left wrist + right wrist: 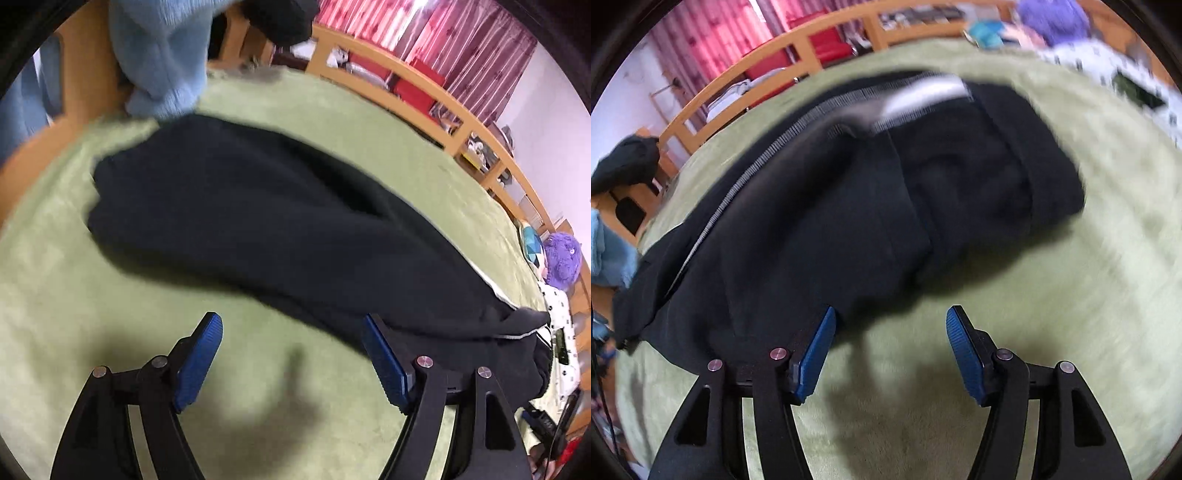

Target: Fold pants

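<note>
Black pants lie bunched on green blanket, left gripper and right gripper both spread wide, empty, near its edge.

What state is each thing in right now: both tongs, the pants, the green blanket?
Left tongs: open, holding nothing, over bare blanket beside the pants.
Right tongs: open, holding nothing, at the pants' near edge.
Black pants: lying on the blanket, bunched and partly doubled over, not neatly folded.
Green blanket: spread flat under the pants.
</note>
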Motion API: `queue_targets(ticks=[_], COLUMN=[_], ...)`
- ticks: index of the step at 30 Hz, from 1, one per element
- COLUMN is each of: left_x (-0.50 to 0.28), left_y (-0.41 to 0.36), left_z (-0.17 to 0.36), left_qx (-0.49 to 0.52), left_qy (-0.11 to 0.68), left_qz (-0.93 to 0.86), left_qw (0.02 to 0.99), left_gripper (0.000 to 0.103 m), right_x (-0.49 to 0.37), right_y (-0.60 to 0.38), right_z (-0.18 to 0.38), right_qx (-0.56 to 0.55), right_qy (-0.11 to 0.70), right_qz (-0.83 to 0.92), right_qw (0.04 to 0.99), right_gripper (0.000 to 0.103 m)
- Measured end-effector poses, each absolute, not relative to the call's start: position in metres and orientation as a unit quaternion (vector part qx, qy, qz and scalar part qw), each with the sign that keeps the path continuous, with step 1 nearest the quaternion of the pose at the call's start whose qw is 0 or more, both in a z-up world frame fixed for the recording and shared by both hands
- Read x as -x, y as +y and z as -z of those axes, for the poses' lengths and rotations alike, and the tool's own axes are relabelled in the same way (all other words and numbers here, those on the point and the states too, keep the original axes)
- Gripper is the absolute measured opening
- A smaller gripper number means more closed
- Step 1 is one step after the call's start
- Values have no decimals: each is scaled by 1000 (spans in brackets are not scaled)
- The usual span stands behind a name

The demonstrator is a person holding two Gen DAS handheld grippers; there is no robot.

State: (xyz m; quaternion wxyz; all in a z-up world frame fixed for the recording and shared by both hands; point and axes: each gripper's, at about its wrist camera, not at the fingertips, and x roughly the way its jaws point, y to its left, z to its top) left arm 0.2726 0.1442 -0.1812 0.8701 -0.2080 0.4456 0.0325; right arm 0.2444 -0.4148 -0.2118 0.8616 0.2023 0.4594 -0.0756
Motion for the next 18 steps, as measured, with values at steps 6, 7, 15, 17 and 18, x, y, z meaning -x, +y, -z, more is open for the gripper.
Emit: queue_targets(ticks=[6,7,15,17,18], left_x=[-293,-299,-333,-336,-337], left_y=[137,137,143,141,140], left_z=[218,222,233,234,234], left_qx=[264,267,303,310,309], left_qy=[450,447,422,420,418], left_qz=[-26,-28,-46,-51,-53], left_qw=[853,854,853,851,852], left_gripper=[75,74,67,67,67], right_x=[-246,-248,-276,-285,-290], right_y=[-426,-430,-440,-438,-436], right_z=[220,219,233,235,237], right_qx=[-251,-265,-306,-308,-312], right_qy=[435,422,399,392,389], right_qz=[74,73,78,78,76], right_qw=[862,864,861,864,863], right_gripper=[63,63,70,71,72])
